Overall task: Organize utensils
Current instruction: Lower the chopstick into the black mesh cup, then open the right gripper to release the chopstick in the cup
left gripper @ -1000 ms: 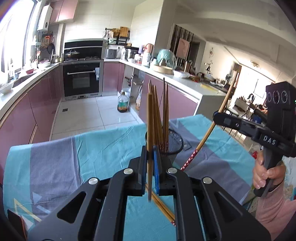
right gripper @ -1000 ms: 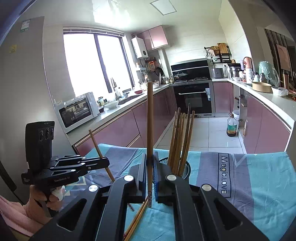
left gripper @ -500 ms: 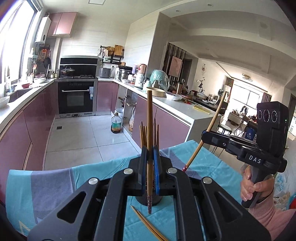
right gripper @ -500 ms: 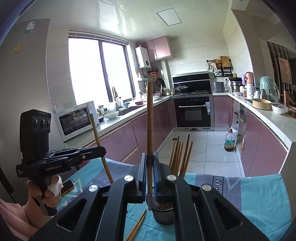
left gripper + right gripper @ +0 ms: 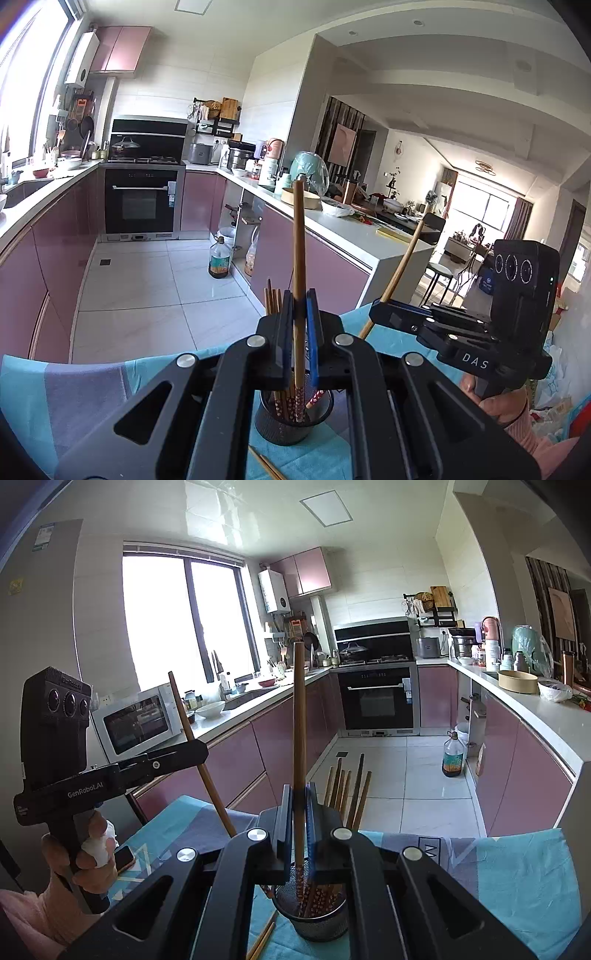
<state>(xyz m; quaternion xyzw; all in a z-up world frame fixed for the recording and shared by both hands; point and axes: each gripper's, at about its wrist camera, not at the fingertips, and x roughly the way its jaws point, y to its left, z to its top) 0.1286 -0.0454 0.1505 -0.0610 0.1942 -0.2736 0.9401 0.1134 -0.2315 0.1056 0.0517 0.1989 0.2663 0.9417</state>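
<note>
A black mesh cup (image 5: 291,424) (image 5: 314,919) stands on the teal and grey tablecloth (image 5: 74,387) with several wooden chopsticks (image 5: 347,790) in it. My left gripper (image 5: 298,306) is shut on one upright chopstick (image 5: 298,240), whose patterned lower end shows over the cup's mouth. My right gripper (image 5: 298,797) is shut on another upright chopstick (image 5: 298,709), its tip also at the mouth. Each gripper appears in the other's view: the right gripper (image 5: 376,312) with its slanted chopstick (image 5: 402,266), and the left gripper (image 5: 199,749) with its own chopstick (image 5: 184,716).
Two loose chopsticks (image 5: 264,465) (image 5: 262,938) lie on the cloth in front of the cup. A phone (image 5: 123,856) rests near the person's left hand. Behind the table are pink kitchen cabinets, an oven and a tiled floor.
Both grippers have risen with their chopsticks. The cup has dropped lower in both views, and both chopstick tips now sit over its mouth instead of in front of it.
</note>
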